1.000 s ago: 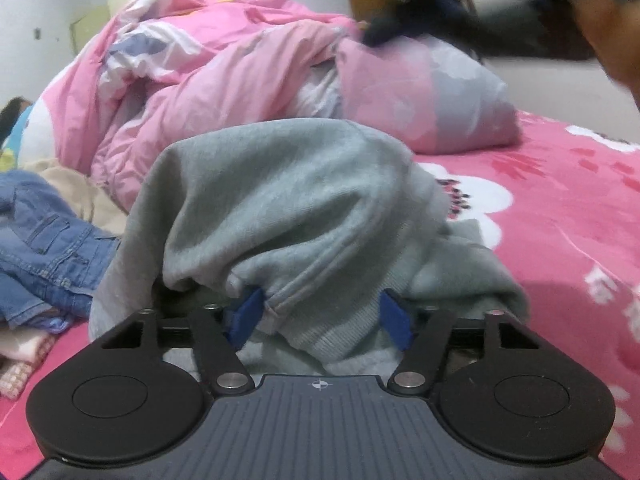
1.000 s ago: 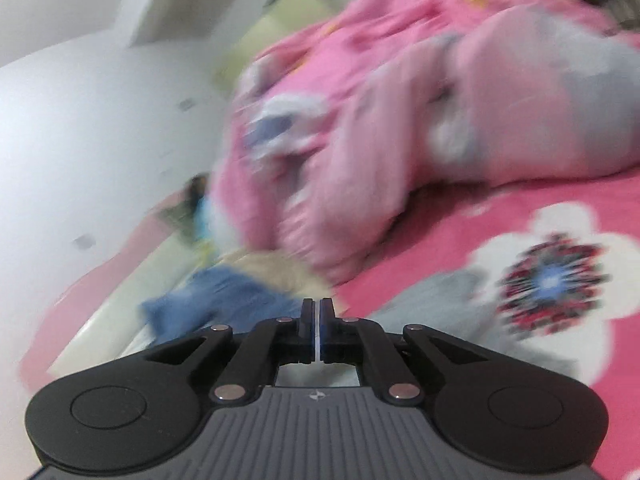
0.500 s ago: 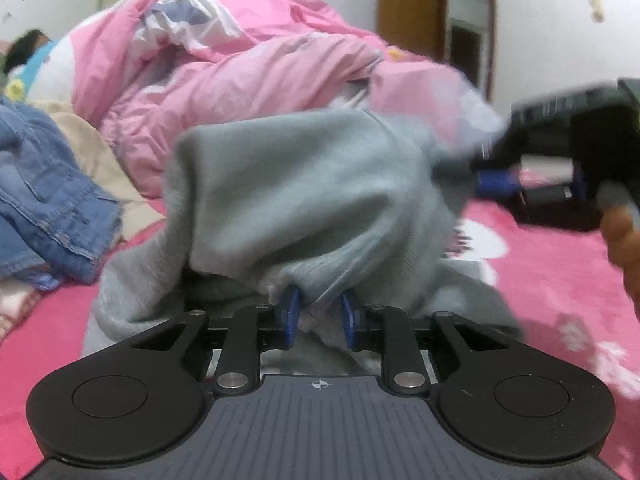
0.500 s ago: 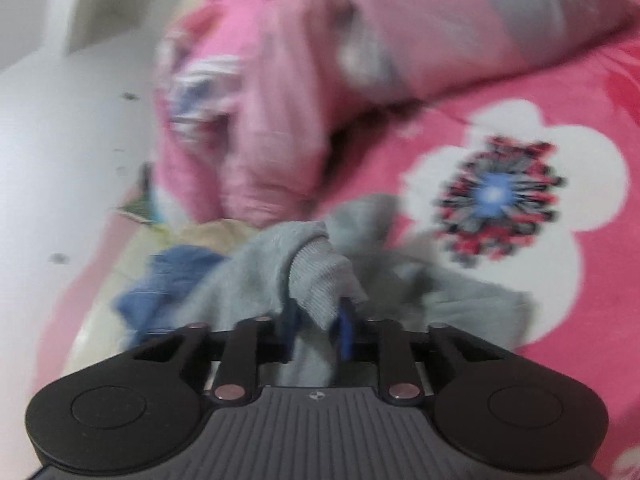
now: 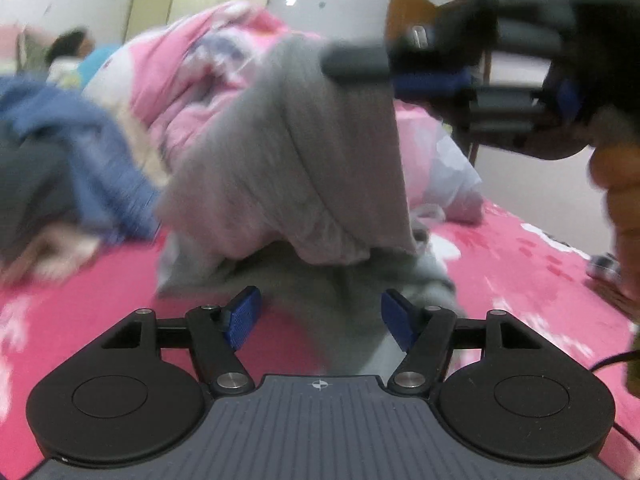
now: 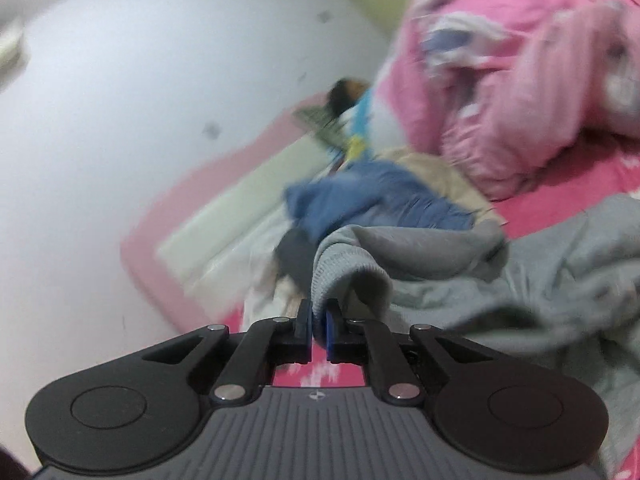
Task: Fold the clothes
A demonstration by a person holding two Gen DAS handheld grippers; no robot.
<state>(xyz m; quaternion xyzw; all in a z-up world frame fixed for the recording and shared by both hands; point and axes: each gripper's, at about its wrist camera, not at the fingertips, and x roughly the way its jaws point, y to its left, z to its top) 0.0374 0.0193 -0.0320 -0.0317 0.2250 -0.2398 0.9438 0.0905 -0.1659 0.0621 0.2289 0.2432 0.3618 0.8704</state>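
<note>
A grey knit sweater [image 5: 288,160] hangs in a tall fold above the pink flowered bed sheet [image 5: 520,264]. In the left wrist view my right gripper [image 5: 360,68] holds its top edge up, at the upper right. In the right wrist view that gripper [image 6: 319,326] is shut on the sweater's ribbed hem [image 6: 340,276], and the rest of the sweater [image 6: 540,272] trails to the right. My left gripper [image 5: 320,320] is opening. Its blue pads [image 5: 244,316] stand wide apart, with loose grey cloth lying low between them, not pressed.
A bunched pink quilt [image 5: 208,80] fills the back of the bed. Blue jeans [image 6: 372,204] and a beige garment [image 6: 440,172] lie to the left beside a white wall [image 6: 120,120]. A person [image 6: 348,92] lies at the far end. A hand [image 5: 624,192] holds the right gripper.
My left gripper closed on the grey sweater, then let go and spread its jaws. My right gripper swung in, closed on the ribbed hem and lifted the sweater.
</note>
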